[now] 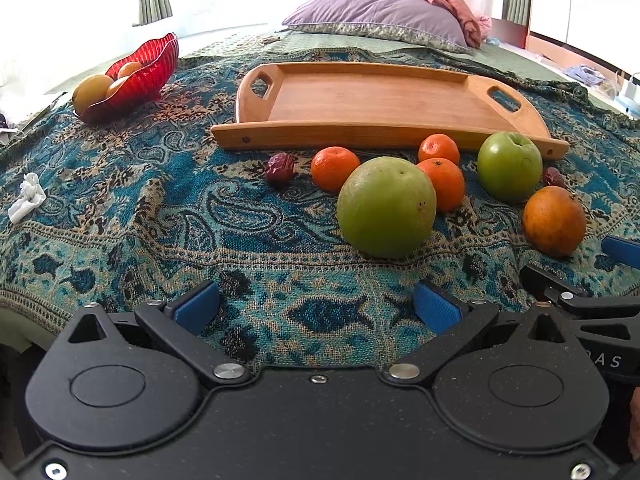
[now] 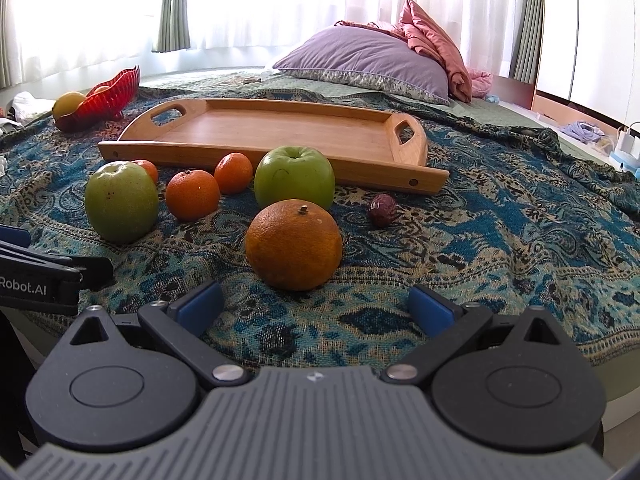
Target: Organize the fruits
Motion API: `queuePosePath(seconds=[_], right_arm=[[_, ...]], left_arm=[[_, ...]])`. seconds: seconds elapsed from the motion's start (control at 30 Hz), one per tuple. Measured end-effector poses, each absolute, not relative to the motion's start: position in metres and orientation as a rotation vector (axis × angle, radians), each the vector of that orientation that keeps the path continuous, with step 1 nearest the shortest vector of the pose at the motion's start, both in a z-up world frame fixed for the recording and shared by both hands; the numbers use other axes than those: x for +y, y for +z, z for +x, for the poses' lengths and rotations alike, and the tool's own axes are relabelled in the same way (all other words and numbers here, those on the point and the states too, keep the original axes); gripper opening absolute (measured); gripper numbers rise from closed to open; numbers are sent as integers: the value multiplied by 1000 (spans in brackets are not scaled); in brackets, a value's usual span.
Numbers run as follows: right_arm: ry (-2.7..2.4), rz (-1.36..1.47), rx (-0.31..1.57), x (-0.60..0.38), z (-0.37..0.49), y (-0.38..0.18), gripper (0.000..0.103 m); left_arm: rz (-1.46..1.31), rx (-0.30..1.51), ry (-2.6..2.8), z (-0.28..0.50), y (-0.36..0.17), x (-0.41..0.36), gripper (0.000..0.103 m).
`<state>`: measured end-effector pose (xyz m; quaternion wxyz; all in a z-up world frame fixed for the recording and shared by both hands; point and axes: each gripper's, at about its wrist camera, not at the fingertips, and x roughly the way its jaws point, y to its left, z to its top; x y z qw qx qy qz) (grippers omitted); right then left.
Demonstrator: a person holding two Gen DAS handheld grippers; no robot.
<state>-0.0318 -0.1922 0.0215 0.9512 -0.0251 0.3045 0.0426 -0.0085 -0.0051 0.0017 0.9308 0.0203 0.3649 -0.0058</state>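
Note:
Fruit lies on a patterned blue cloth in front of an empty wooden tray [image 1: 376, 96] [image 2: 280, 128]. There is a large green apple [image 1: 386, 208] [image 2: 120, 200], a second green apple [image 1: 510, 166] [image 2: 294, 178], a big orange [image 1: 554, 220] [image 2: 294, 244], three small mandarins [image 1: 335, 169] [image 2: 192, 194] and two dark dates [image 1: 280, 172] [image 2: 382, 210]. My left gripper [image 1: 316, 308] is open and empty, just short of the large apple. My right gripper [image 2: 316, 306] is open and empty, just short of the big orange.
A red glass bowl [image 1: 140, 76] [image 2: 106, 98] with yellow-orange fruit sits at the far left. A crumpled white tissue [image 1: 26, 196] lies on the cloth at left. A purple pillow [image 1: 380, 12] [image 2: 364, 60] and pink bedding lie behind the tray.

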Motion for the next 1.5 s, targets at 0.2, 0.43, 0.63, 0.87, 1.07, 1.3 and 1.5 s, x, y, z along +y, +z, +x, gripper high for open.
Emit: queuePosePath(seconds=[0.2,0.43,0.63,0.87,1.07,1.3,1.5], right_arm=[[97,-5,610,-196,-33,26,103],[130,-31,522,-190,-43,36,92],[137,11,495,-191,-42,39,82],[139,24,497,-187,-38,37,72],[117,53,501,-187,-34,37,64],[108,78,524,-191,-29,32,58],[100,75,528,-189,-27,29,58]], left_arm=[[48,699,-68,-14,9,-7,95],[23,620,-127,-14,23,-11,89],[28,593,-138,-3,27,-16,79],[-8,606,-160,5,21,-15,66],[-27,616,-162,6,12,-12,65],[-32,626,-175,5,7,-14,59],[-19,619,-180,5,5,-18,59]])
